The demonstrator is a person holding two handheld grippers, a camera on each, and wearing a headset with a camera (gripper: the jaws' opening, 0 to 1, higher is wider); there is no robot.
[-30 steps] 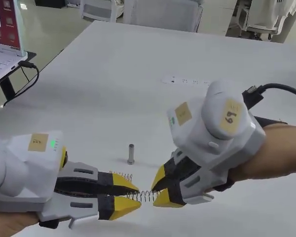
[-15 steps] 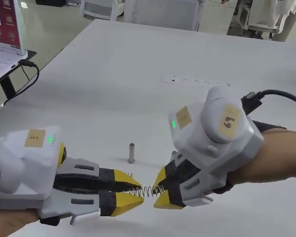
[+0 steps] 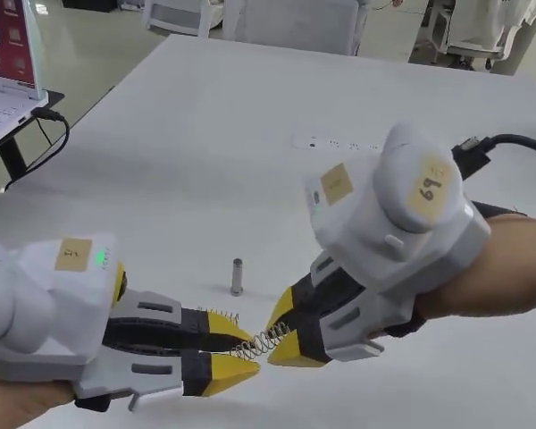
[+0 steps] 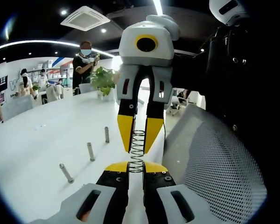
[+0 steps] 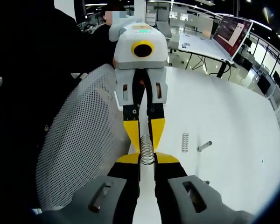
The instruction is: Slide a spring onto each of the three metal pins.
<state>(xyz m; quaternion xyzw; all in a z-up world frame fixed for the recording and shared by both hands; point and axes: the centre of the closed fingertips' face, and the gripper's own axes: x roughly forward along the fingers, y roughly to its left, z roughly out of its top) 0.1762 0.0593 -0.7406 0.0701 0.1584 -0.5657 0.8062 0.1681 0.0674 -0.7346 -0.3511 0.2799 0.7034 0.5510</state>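
The job looks to be at its very start. One spring (image 3: pixel 261 343) hangs in the air, low over the white worktop (image 3: pixel 205 161), and it is held at both ends. The left tool (image 4: pixel 136 166) has its two yellow tips pressed together on one end. The right tool (image 5: pixel 147 160) pinches the other end the same way. The two tools point at each other, nose to nose, with just the little spring between them.

The left gripper view has three metal pins in a row on the worktop, off to one side of the tools: the near pin (image 4: pixel 66 172), the middle pin (image 4: pixel 90 151) and the far pin (image 4: pixel 107 134). All three look bare. No spring is on any of them yet. A spare spring (image 5: pixel 185 142) lies flat on the worktop, near one pin.

So this step looks like getting a good hold on the first spring, maybe passing it from one tool to the other. Which tool will keep it cannot be told.

Next, one tool likely has to let go, so that one end of the spring is free. The other tool must then turn the spring to stand straight up and down, bring its open end right over the top of a pin, and lower it gently. The hole is small and the spring is bendy, so the aim must be careful. A hard squeeze could squash the coils.
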